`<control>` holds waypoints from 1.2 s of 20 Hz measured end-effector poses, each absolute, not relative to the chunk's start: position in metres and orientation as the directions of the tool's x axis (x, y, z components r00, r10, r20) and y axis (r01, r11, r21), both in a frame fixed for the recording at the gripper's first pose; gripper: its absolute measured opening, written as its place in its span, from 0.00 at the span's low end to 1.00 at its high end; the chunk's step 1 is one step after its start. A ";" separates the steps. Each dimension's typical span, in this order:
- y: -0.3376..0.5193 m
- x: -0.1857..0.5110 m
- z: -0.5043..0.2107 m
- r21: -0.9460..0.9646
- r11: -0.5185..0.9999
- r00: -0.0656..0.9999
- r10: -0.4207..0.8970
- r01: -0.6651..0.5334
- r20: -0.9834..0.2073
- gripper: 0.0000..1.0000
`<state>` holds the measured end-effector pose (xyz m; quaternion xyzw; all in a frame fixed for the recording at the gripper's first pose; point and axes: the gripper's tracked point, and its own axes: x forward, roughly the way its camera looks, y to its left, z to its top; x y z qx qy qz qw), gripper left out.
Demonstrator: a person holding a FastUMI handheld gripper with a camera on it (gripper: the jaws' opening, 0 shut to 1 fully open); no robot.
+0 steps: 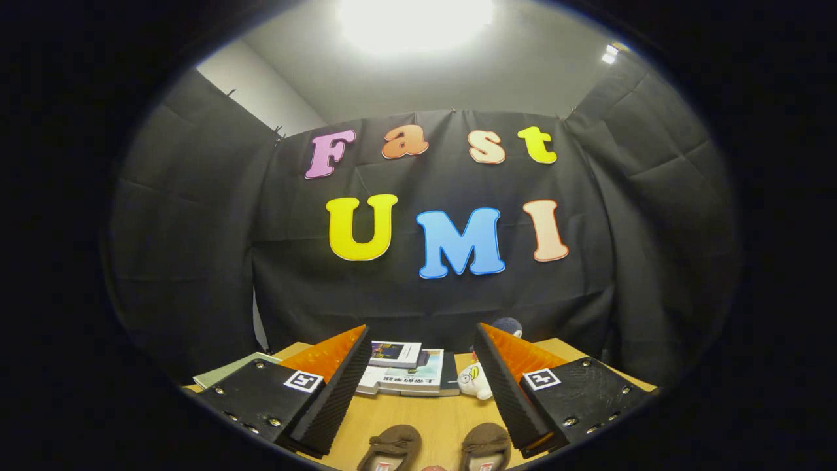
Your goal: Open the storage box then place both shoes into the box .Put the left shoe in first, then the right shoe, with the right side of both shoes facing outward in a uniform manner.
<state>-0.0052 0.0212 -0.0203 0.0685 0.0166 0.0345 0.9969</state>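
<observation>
- The gripper [422, 386] is held level over a wooden table [431, 418], its two fingers spread wide apart and grasping nothing; bare tabletop and other things show through the gap between them.
- Two brown shoes sit side by side on the table, down between the fingers and close to the camera: one shoe [390, 446] toward the left finger, the other shoe [485, 447] toward the right finger. Their openings face the camera and their toes point away, toward the far wall. They lie just apart, not touching.
- Which of them is the left shoe cannot be told for sure from this angle.
- Beyond the shoes, a stack of books [405, 374] lies at the far side of the table, with a small white plush toy [476, 381] just beside it near the right finger. A pale green booklet [229, 369] shows past the left finger.
- Something dark blue and rounded [509, 325] peeks up behind the right finger; what it is cannot be told.
- The storage box is not among the things made out here, so whether it is open cannot be judged.
- As a judgement, the task looks to be at its very start: neither shoe is lifted or in a box, and both rest on the table.
- Left to do, as far as can be told: opening the box, then putting in the left shoe, then the right, each with its right side facing outward.
</observation>
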 end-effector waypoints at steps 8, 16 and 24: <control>0.070 -0.009 -0.056 0.374 0.914 0.969 0.217 -0.158 -0.121 0.98; 0.120 -0.019 -0.106 0.605 0.782 0.905 0.356 -0.151 -0.234 0.98; 0.161 -0.034 -0.151 0.806 0.587 0.812 0.505 -0.074 -0.293 0.96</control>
